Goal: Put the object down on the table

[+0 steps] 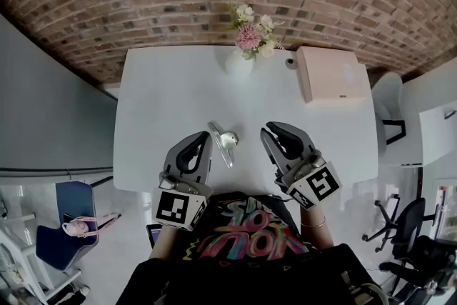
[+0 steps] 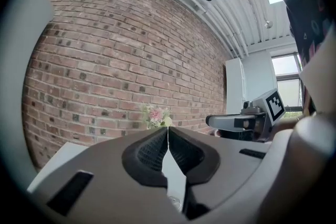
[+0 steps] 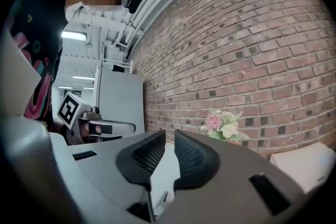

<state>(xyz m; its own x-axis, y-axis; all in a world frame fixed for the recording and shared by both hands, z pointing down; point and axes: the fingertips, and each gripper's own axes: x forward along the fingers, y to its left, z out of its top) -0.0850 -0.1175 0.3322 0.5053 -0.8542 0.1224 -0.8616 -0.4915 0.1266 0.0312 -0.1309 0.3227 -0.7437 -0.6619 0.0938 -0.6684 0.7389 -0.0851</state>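
- A white table (image 1: 164, 103) stands with its far edge against a brick wall; most of its top is bare.
- A white vase (image 1: 239, 65) of pink and cream flowers (image 1: 251, 32) stands at the middle of the far edge.
- A small dark round thing (image 1: 290, 63), too small to tell, lies just right of the vase.
- A pale pink box (image 1: 330, 73) lies flat at the far right corner.
- A shiny metal utensil (image 1: 223, 141) lies near the middle of the near edge, well apart from the rest.

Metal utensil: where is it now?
Head view: the metal utensil lies on the white table near its front edge, between the left gripper and the right gripper, closer to the left one.
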